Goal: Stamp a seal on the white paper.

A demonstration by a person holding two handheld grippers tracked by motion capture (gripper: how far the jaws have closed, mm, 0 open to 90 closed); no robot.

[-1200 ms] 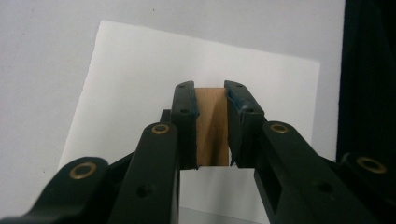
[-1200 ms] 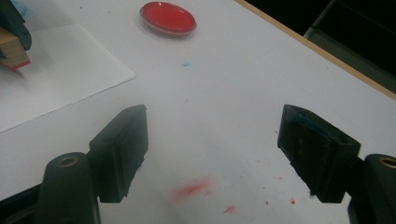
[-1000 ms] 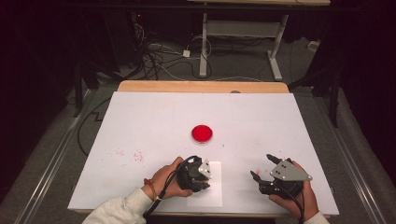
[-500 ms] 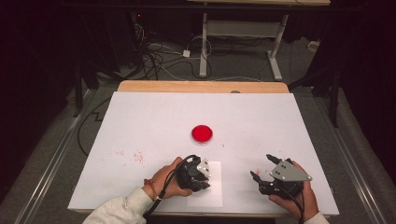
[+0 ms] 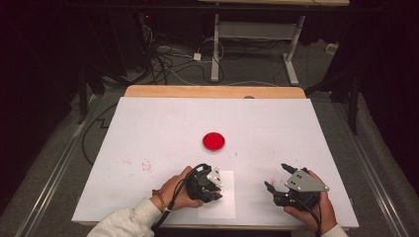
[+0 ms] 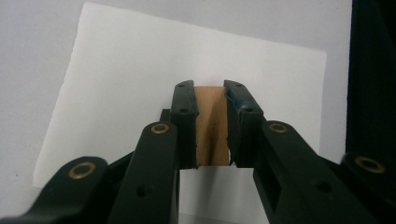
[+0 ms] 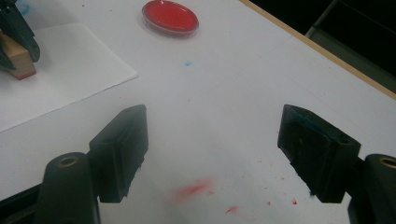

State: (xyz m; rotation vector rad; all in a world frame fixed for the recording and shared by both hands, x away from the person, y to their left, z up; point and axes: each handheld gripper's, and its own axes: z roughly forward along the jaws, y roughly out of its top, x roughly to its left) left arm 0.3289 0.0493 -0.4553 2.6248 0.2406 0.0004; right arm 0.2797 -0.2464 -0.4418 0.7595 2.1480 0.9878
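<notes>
My left gripper (image 5: 213,186) is shut on a small wooden stamp block (image 6: 211,126) and holds it down over a white sheet of paper (image 5: 221,208) near the table's front edge. In the right gripper view the block (image 7: 16,63) shows a red underside, touching or just above the paper (image 7: 70,70), clamped by the left gripper's jaws. A round red ink pad (image 5: 213,141) lies mid-table, beyond the paper. My right gripper (image 5: 275,176) hovers open at the front right, nothing between its jaws (image 7: 212,154).
Red ink smears (image 7: 196,189) and specks mark the white table cover (image 5: 163,123) under the right gripper, with more red smudges (image 5: 146,165) left of the left hand. A wooden table edge (image 5: 212,92) runs along the back. Cables and a desk frame lie on the floor beyond.
</notes>
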